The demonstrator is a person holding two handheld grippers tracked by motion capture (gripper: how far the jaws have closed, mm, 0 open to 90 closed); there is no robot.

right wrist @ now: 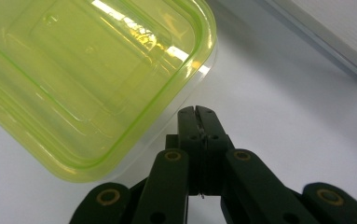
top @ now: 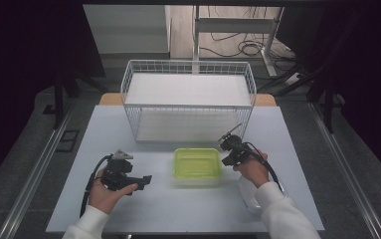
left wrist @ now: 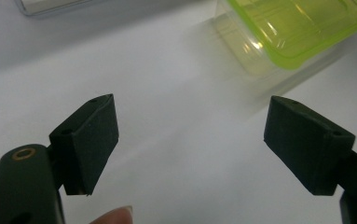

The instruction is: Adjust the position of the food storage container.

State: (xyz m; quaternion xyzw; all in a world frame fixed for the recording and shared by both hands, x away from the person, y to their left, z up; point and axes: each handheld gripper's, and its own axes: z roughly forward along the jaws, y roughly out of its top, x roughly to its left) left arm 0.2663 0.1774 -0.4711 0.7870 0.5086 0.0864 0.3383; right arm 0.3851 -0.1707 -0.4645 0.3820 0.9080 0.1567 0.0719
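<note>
**One lidded box on the counter, two grippers beside it**

The pale counter [top: 128, 129] carries the largest thing, a single white wire basket [top: 188, 99] standing at its far side. The basket holds a flat white sheet or board on its floor; whether anything else lies in it cannot be told.

In front of the basket, near the middle of the counter, sits one clear plastic box [top: 196, 165] closed with a yellow-green lid [right wrist: 87, 70]. Through the lid nothing can be made out inside. A second clear item lies at the near right of the counter, partly hidden under the right sleeve; what it is cannot be told.

There are two grippers, one in each hand. The left gripper [left wrist: 190, 140] is held well to the left of the box, its fingers [left wrist: 90, 140] standing wide apart with only bare counter between them. The right gripper [right wrist: 198, 116] is just beside the box's right corner, its fingers pressed together with nothing between them, the tips near the lid's rim.
</note>
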